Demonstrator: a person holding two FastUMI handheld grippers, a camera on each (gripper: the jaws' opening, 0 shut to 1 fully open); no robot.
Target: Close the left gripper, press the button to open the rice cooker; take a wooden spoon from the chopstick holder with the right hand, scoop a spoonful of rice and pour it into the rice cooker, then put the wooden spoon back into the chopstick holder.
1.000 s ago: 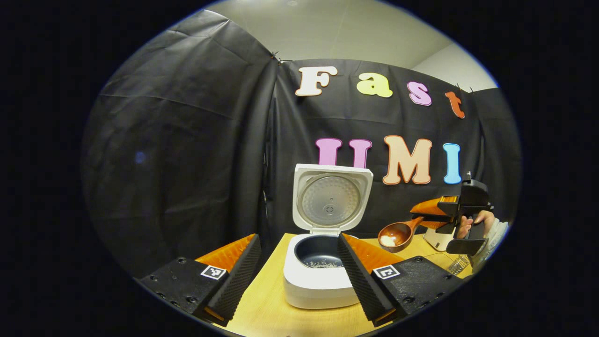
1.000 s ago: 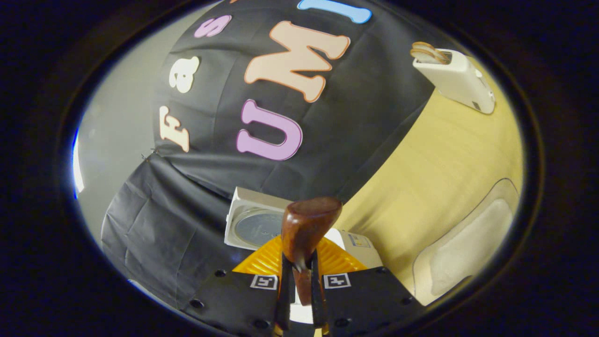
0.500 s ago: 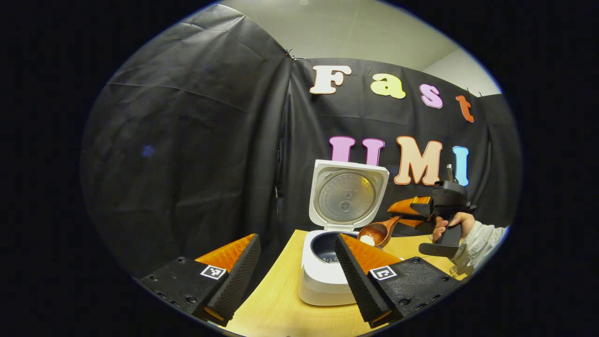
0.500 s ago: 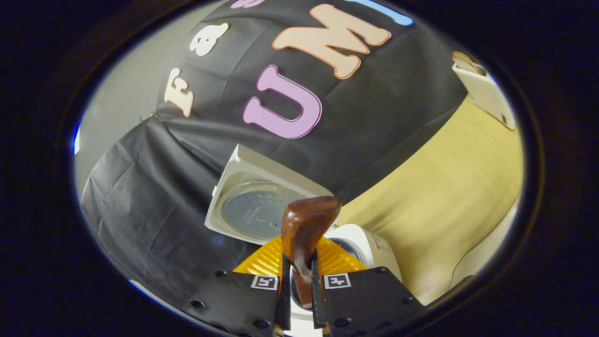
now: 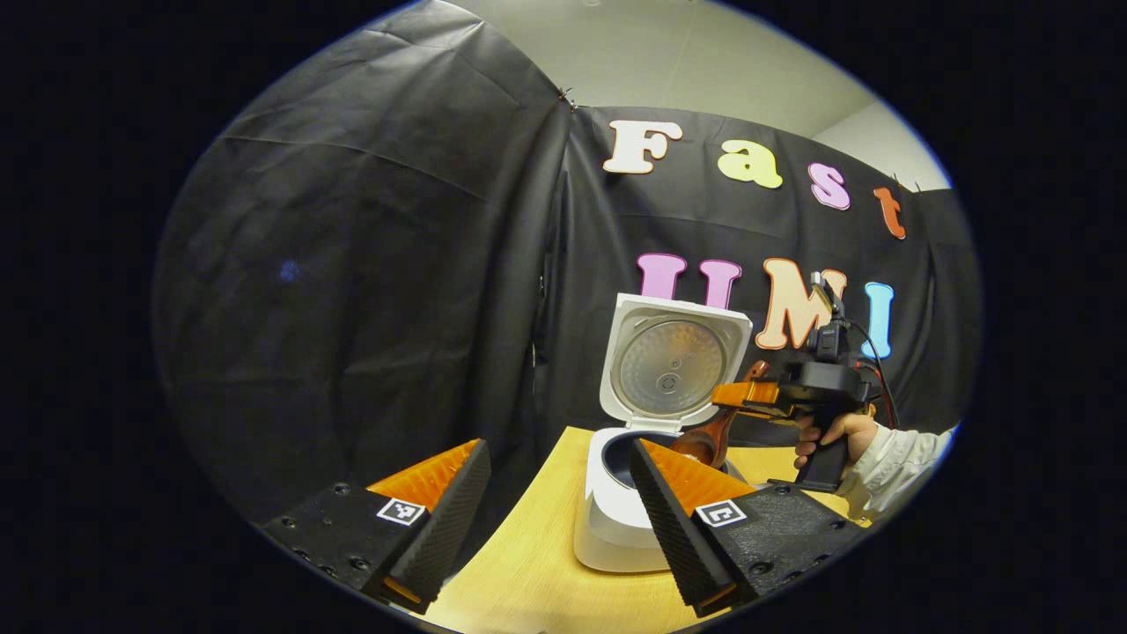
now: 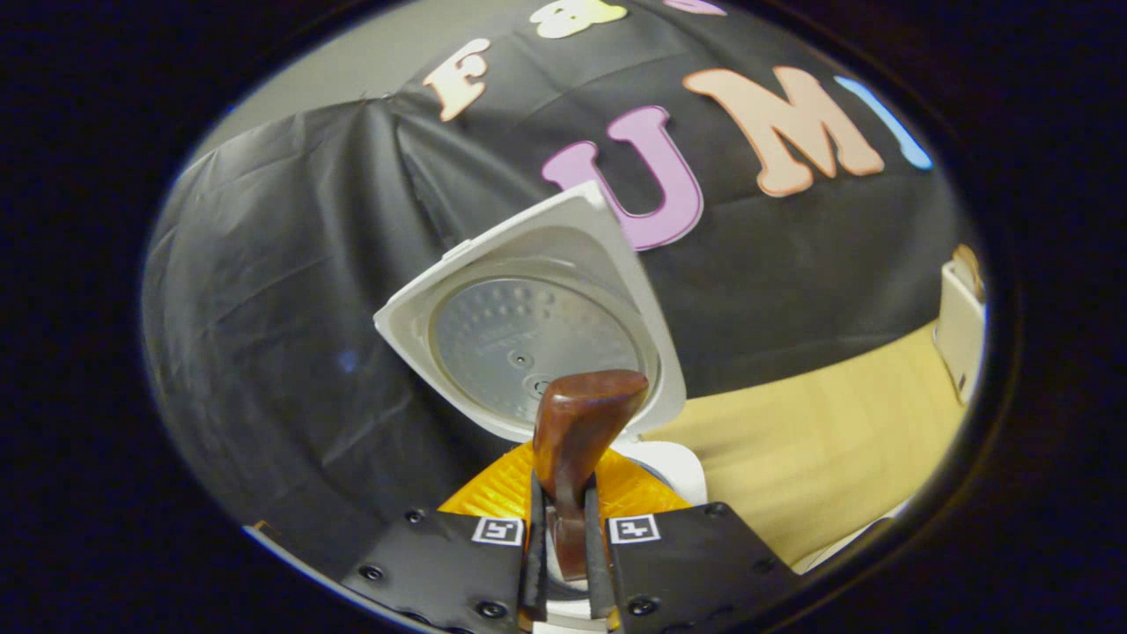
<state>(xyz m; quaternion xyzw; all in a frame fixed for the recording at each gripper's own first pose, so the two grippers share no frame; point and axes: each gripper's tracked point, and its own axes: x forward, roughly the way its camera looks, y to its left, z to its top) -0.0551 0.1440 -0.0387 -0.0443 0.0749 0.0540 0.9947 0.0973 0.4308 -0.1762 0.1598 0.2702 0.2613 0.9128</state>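
Note:
The white rice cooker (image 5: 607, 528) stands on the wooden table with its lid (image 5: 673, 365) upright and open, showing the dark inner pot (image 5: 627, 447). My left gripper (image 5: 559, 449) is open and holds nothing, low in front of the cooker. My right gripper (image 5: 748, 396), held by a hand (image 5: 828, 436), hovers at the cooker's right side. It is shut on the wooden spoon's handle (image 6: 563, 528). The spoon bowl (image 5: 702, 443) hangs tilted over the pot's right rim. In the right gripper view the spoon's back (image 6: 577, 418) points at the lid (image 6: 528, 335).
The white chopstick holder (image 6: 960, 326) stands at the far right of the table (image 6: 836, 440). A light sleeve (image 5: 894, 462) follows the hand. Black cloth walls close in behind and left of the cooker.
The right gripper has carried the spoon leftwards from beside the cooker to over the pot and rolled it. The cooker has shifted right in the left gripper view.

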